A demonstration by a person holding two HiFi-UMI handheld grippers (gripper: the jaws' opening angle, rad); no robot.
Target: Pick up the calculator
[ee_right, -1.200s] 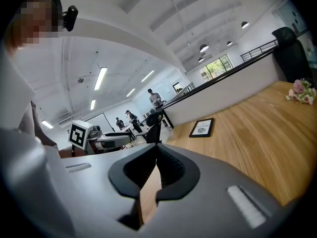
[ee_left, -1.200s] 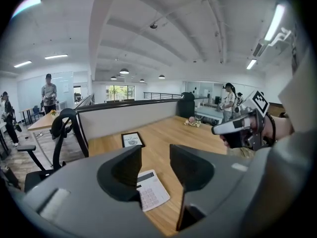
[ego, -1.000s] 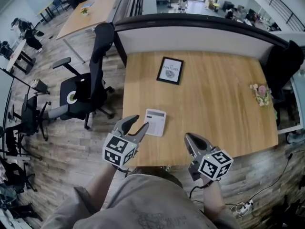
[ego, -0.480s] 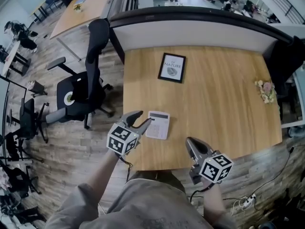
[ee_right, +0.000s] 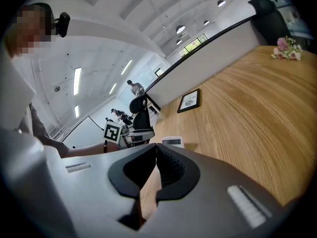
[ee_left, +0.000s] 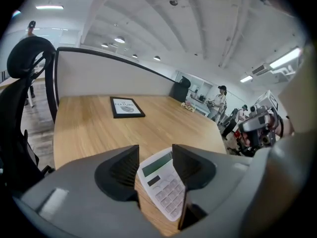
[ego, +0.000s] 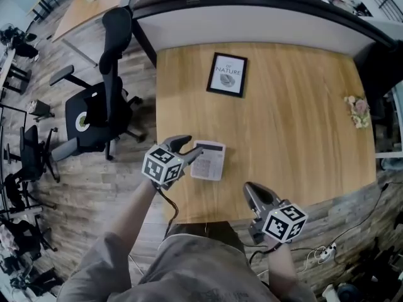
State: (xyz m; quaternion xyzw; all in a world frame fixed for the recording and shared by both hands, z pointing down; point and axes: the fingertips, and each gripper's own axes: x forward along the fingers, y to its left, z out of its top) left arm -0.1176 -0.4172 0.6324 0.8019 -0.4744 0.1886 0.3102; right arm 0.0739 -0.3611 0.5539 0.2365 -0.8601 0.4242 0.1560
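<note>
1. In the head view we see the left gripper (ego: 191, 147) covering the left edge of the calculator (ego: 210, 161), near the table's (ego: 296, 124) front edge. We can't tell whether they touch.
2. Its own view shows the jaws wide and opening, with the calculator between them, unclamped.
3. The right gripper (ego: 250, 187) hovers further right, its jaws together and empty. Its view shows only the calculator's far end.
</note>
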